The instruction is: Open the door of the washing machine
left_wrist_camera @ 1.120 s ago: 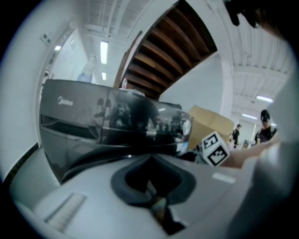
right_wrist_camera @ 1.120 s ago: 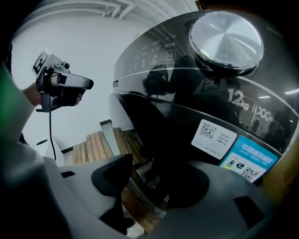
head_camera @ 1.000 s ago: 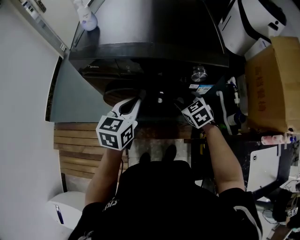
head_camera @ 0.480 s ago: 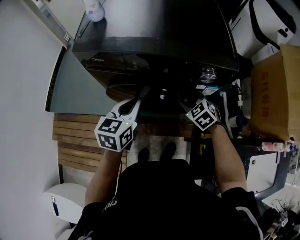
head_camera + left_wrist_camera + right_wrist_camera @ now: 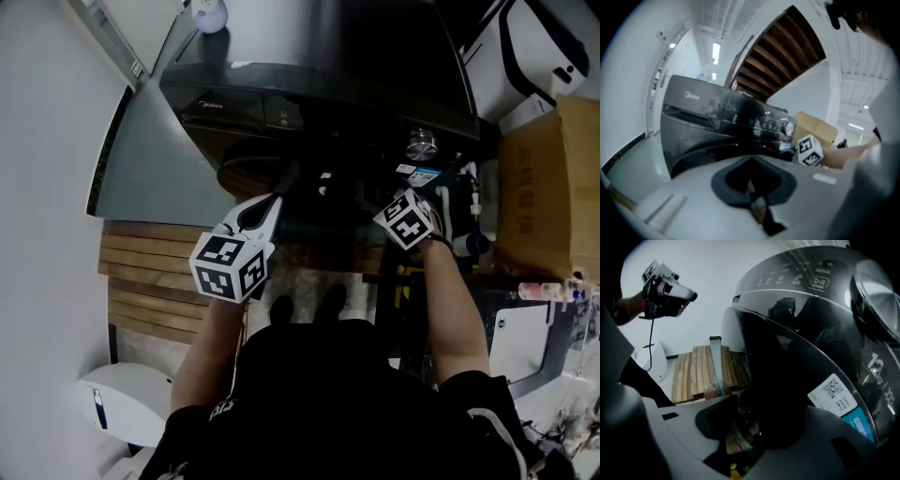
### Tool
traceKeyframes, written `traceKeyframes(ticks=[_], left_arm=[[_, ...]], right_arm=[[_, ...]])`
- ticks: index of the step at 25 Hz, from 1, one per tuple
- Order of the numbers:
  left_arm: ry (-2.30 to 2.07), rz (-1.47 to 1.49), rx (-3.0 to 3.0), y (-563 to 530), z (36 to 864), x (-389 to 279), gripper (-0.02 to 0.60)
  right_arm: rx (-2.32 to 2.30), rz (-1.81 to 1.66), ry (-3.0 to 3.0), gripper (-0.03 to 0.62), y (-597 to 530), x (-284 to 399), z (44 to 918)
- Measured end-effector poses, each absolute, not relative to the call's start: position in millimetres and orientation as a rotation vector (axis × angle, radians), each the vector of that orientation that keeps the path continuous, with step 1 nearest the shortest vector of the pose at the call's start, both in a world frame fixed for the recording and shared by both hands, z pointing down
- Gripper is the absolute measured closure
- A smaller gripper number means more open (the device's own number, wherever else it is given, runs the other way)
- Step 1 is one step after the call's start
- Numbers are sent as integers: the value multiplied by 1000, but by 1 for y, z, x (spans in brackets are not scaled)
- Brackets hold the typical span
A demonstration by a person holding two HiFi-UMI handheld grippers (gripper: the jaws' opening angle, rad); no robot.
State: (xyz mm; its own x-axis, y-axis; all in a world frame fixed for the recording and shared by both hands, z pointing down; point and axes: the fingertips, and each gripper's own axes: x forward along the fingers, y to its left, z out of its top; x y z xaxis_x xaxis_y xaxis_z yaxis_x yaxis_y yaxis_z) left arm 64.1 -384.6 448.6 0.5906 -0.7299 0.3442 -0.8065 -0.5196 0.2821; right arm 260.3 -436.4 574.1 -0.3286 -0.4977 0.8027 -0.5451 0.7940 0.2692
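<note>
The dark washing machine point(image 5: 309, 84) fills the top of the head view, its round door point(image 5: 253, 176) just below the control panel. My left gripper point(image 5: 284, 180) points at the door's upper part with its jaws shut on nothing point(image 5: 752, 187). My right gripper point(image 5: 361, 202) reaches into the dark front at the door's right side. In the right gripper view the door's dark rim point(image 5: 787, 380) lies between the jaws point(image 5: 745, 427), which have just been opening. A strip of floor shows between the rim and the left jaw. Whether the door is ajar I cannot tell.
A silver knob point(image 5: 422, 145) and a QR sticker point(image 5: 833, 394) sit on the machine's front. A cardboard box point(image 5: 548, 178) and a white appliance point(image 5: 534, 47) stand at the right. Wooden slats point(image 5: 150, 281) cover the floor at the left, and a bottle point(image 5: 208, 11) stands on the machine.
The right gripper's marker cube has rolled and shifted slightly right. The left gripper has hardly moved in the picture. The camera has tilted, so more of the machine's front panel shows.
</note>
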Motion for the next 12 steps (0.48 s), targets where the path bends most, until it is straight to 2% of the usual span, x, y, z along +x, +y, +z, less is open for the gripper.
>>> traceKeyframes(ticks=[3,7,9,12], left_arm=[[-1263,229,2384,-381,450,49,572],[-1313,207,2337,-377,453,24,572],[-1335,205,2320,-378,454,14,572],[-1350,200,2300,-382,457,7,572]], right_arm=[[735,127,-2006,451,-436,261,571],[677,89,-1905,392,-432,260,576],[692,57,-1896,418,-433,261,575],[737,52,-1915,421,-435,260,572]])
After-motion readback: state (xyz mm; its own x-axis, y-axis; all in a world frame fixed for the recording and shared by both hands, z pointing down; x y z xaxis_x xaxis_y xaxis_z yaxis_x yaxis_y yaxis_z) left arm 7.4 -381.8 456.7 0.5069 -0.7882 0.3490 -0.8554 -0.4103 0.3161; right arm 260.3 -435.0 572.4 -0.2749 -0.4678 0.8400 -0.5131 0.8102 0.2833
